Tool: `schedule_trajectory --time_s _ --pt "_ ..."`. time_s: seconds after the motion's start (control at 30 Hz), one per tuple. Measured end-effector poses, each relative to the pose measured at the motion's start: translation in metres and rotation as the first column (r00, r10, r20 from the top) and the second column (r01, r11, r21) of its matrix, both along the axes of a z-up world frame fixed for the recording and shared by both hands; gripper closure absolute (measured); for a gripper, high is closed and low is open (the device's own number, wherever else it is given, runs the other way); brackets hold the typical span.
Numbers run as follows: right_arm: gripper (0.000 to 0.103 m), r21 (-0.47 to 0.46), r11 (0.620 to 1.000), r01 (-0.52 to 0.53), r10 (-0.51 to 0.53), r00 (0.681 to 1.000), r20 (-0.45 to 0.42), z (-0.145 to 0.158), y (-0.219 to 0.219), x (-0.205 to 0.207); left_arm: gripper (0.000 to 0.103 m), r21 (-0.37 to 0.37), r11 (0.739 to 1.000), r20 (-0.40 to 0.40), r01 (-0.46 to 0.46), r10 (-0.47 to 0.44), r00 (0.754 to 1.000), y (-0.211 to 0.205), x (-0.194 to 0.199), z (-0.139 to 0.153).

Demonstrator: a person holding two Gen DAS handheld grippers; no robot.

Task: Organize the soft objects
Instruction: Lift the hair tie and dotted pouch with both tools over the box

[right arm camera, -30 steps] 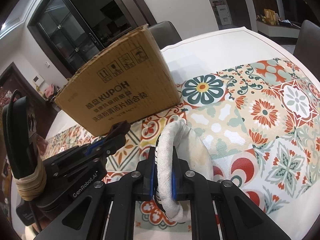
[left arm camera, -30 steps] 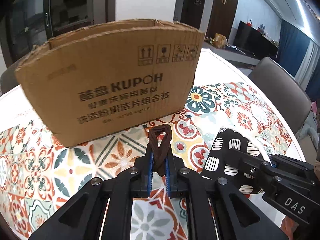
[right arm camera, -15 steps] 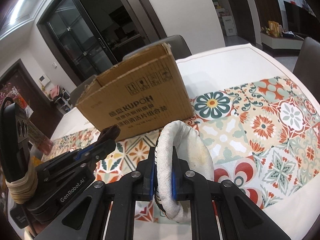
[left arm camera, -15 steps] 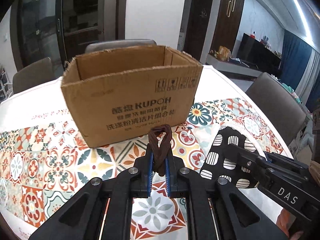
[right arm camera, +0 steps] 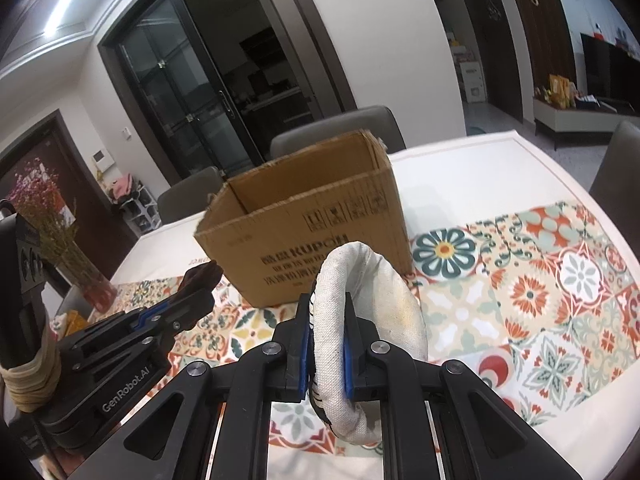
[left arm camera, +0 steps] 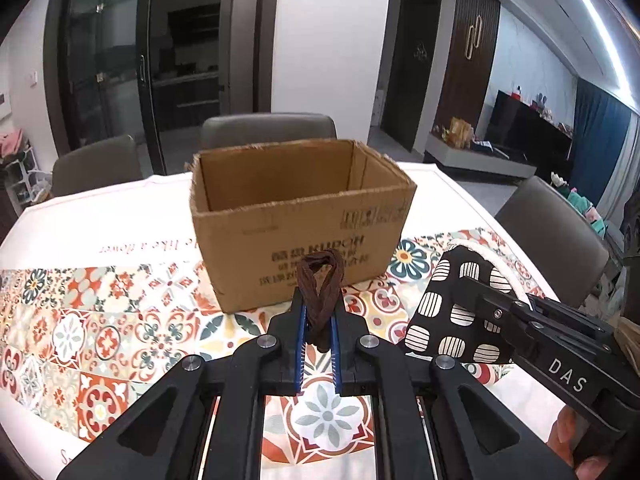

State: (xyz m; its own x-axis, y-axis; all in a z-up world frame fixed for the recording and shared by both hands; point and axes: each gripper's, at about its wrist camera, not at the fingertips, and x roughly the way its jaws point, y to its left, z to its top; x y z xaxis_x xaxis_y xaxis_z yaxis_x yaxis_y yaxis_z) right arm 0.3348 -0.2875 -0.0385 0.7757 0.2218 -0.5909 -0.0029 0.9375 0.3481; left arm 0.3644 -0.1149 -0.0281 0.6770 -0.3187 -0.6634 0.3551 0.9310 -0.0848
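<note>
An open cardboard box [left arm camera: 296, 220] [right arm camera: 316, 232] stands on the patterned tablecloth, its inside bare as far as I can see. My left gripper [left arm camera: 319, 320] is shut on a dark brown hair tie [left arm camera: 322, 280], held above the cloth in front of the box. My right gripper [right arm camera: 327, 332] is shut on a folded cloth pad, off-white inside [right arm camera: 360, 280] and black with white patches outside [left arm camera: 452, 304]. It hangs to the right of the left gripper, a little lower than the box's rim. In the right wrist view the left gripper [right arm camera: 188, 300] shows at the left.
The table carries a tiled-pattern cloth [left arm camera: 100, 312] [right arm camera: 540, 280] with white margins. Grey chairs [left arm camera: 268, 130] stand behind the box and another [left arm camera: 548, 232] at the right. A glass vase with dried flowers [right arm camera: 76, 260] stands at the table's left edge.
Both grippers have risen with their loads. The box now looks smaller and lower, and its open inside has come into view.
</note>
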Motion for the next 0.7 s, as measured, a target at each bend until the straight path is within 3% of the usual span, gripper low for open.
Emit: schedule_trajectory --time_s 0.7 --pt "0.089 -0.048 0.998 -0.034 0.042 0.985 0.17 0.066 0.017 0.02 0.091 -0.017 0.999 0.154 -0.05 0.052 0.987 0.027 0.007 0.059"
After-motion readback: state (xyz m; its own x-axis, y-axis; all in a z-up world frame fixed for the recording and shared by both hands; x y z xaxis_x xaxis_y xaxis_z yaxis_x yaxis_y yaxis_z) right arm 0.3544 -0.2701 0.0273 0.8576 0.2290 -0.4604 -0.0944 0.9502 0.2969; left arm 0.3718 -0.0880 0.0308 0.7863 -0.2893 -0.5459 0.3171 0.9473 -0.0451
